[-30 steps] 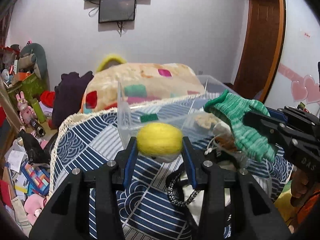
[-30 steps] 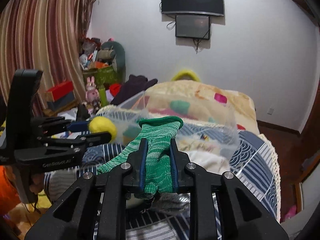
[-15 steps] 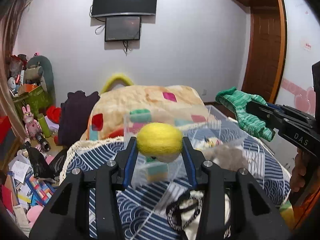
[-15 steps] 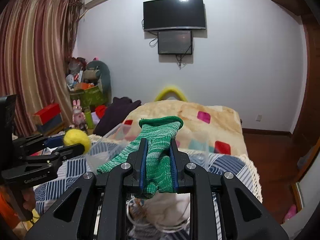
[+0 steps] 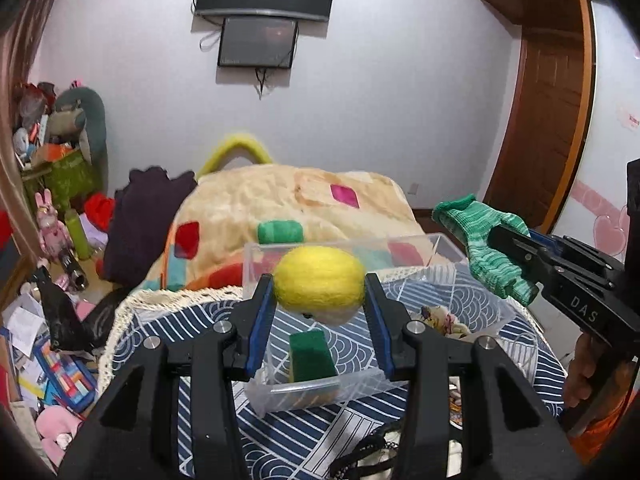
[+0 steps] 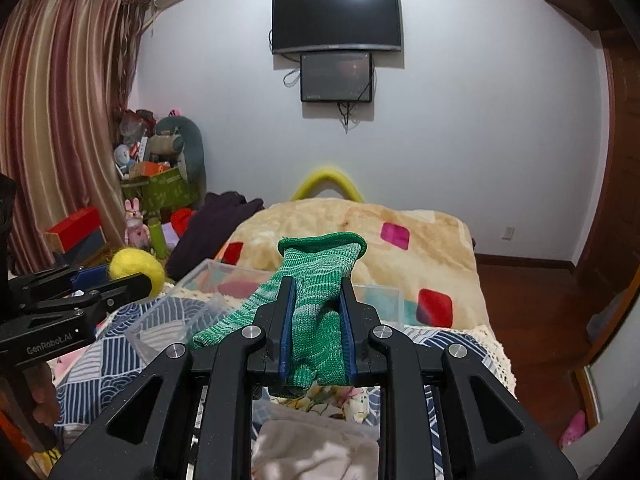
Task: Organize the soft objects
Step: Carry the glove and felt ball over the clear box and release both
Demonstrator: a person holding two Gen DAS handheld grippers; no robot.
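Observation:
My left gripper [image 5: 319, 294] is shut on a yellow felt ball [image 5: 319, 281] and holds it in the air above a clear plastic bin [image 5: 440, 249]. It also shows at the left of the right wrist view [image 6: 138, 274]. My right gripper [image 6: 317, 312] is shut on a green knit glove [image 6: 316, 284], also raised over the bin [image 6: 224, 276]. The glove shows at the right of the left wrist view [image 5: 484, 246]. A green sponge [image 5: 312, 356] and a small patterned cloth [image 5: 440, 318] lie inside the bin.
The bin sits on a blue patterned cloth [image 5: 452, 412] over a bed with a cream blanket [image 5: 288, 200]. A white cloth [image 6: 316, 452] and a black-white cord [image 5: 372, 452] lie in front. Cluttered toys and boxes [image 5: 52, 200] are at the left.
Both grippers have risen with their loads. The view tilted up, so the bin now sits lower and more of the wall and screens shows. The grips are unchanged.

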